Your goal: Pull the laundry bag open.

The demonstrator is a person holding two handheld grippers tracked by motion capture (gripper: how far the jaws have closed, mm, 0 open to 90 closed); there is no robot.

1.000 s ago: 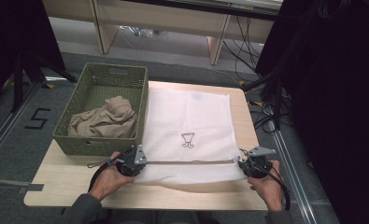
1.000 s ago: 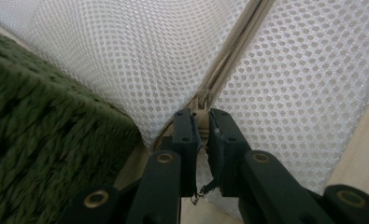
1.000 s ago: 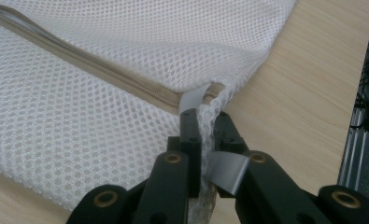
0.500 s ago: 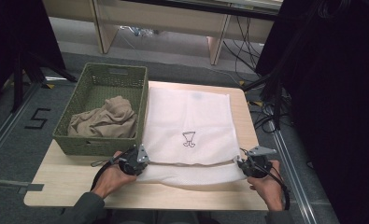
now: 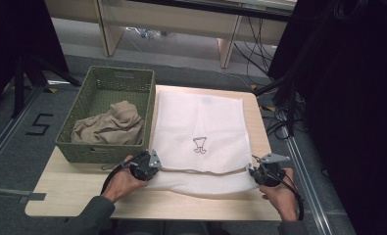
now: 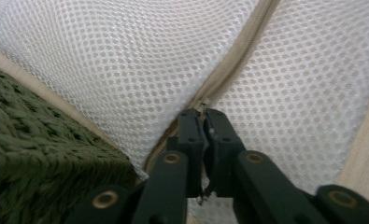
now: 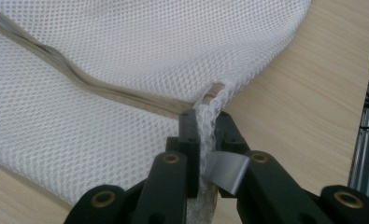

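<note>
High view: a pale wooden worktop [image 5: 83, 193] stands on a grey floor [image 5: 14, 147] marked with a black figure five [image 5: 39, 125]; light wooden furniture legs [image 5: 225, 51] stand behind it, dark cables [image 5: 279, 117] run at the right, black drapes close both sides. A green woven basket [image 5: 103, 81] sits at the worktop's left, with a crumpled tan cloth [image 5: 110, 127] in it. Just beside the basket lies a white mesh laundry bag [image 5: 201, 122] with a small dark printed mark, spread flat over the middle, its near edge folded over. The left tongs [image 5: 147, 166] are at the bag's near left corner, the right tongs [image 5: 259, 174] at its near right corner, each held in a hand that comes from the bottom edge. Left gripper view: the left tongs [image 6: 203, 116] have just been closing and now stand all but shut at the beige zipper [image 6: 233, 60] of the mesh bag, pinching at the zipper's end; what exactly is caught is too small to tell; the basket's green weave lies at the left. Right gripper view: the right tongs [image 7: 205, 119] are clamped on a gathered fold of the bag's mesh at its corner, next to the zipper's end, with a grey tab between the jaws lower down; bare worktop wood lies at the right.
</note>
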